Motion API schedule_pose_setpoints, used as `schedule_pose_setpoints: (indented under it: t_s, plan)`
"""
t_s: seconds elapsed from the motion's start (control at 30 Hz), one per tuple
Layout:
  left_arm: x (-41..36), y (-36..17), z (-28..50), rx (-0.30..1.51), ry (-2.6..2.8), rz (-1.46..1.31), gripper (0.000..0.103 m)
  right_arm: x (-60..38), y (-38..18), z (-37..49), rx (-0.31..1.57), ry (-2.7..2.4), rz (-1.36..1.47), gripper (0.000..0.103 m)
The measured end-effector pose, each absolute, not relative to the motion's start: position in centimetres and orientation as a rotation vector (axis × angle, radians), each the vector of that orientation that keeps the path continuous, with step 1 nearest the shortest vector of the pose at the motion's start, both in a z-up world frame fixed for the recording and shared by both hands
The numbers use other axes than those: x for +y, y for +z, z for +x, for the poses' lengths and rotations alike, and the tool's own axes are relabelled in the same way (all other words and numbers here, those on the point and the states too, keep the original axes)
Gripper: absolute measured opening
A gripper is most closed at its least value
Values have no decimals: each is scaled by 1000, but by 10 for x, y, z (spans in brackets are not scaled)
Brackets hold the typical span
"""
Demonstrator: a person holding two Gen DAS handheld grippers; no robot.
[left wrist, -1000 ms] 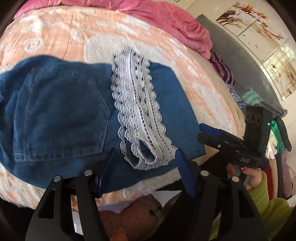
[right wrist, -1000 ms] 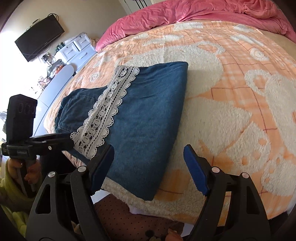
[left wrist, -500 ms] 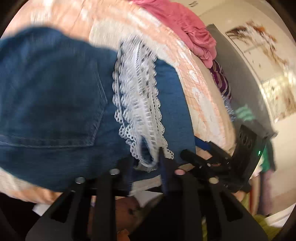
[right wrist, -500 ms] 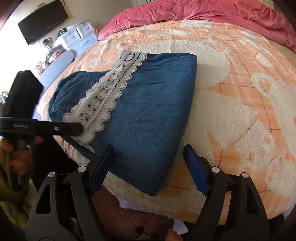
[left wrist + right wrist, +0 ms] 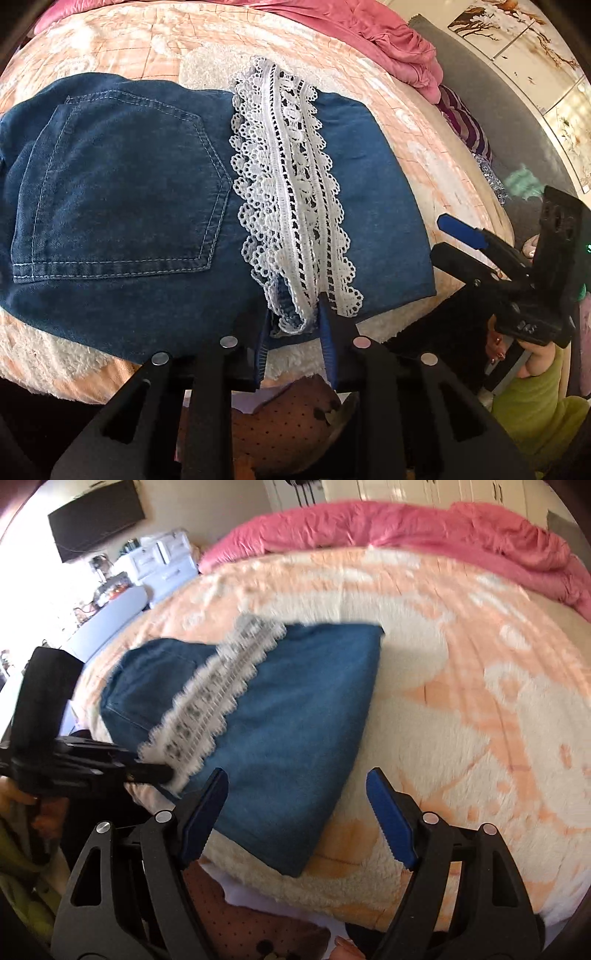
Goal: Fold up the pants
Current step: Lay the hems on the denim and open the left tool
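Observation:
Blue denim pants (image 5: 129, 192) lie folded on the bed, back pocket up, with a white lace hem (image 5: 291, 206) across them. My left gripper (image 5: 295, 325) is at the near edge. The bunched end of the lace hem sits between its blue pads and they press on it, though the jaws are opening slightly. The right gripper (image 5: 448, 242) hovers to the right of the pants, held by a hand. In the right wrist view the pants (image 5: 295, 709) are blurred. My right gripper (image 5: 295, 812) stands open over their near corner, holding nothing. The left gripper (image 5: 162, 771) reaches the lace (image 5: 218, 690).
A peach and cream fleece blanket (image 5: 461, 701) covers the bed, with a pink duvet (image 5: 406, 524) bunched at the far side. White drawers (image 5: 162, 557) and a wall TV (image 5: 96, 517) stand beyond. A green sleeve (image 5: 532, 398) and a grey panel (image 5: 498, 110) are at the right.
My left gripper's jaws came together from wide open around the end of the lace hem. The right gripper stayed open while its view rolled a little and blurred.

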State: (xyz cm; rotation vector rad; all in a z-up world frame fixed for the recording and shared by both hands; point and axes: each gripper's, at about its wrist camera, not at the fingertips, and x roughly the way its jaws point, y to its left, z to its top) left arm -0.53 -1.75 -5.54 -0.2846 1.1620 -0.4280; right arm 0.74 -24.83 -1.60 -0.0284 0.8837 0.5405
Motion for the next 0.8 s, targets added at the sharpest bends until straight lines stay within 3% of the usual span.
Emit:
schedule_pose_setpoints:
  t_s: [0.2, 0.53, 0.63, 0.8]
  plan:
    - [-19, -53, -7, 1145, -412, -219, 33, -221, -27, 14, 911, 558, -169, 65]
    - [-25, -54, -6, 1136, -418, -156, 42, -216, -49, 10, 942, 527, -237, 66]
    - [-22, -44, -9, 1107, -398, -138, 50, -221, -44, 7, 939, 534, -185, 76]
    - [-7, -26, -12, 1041, -348, -97, 50, -234, -31, 4, 918, 509, -112, 78]
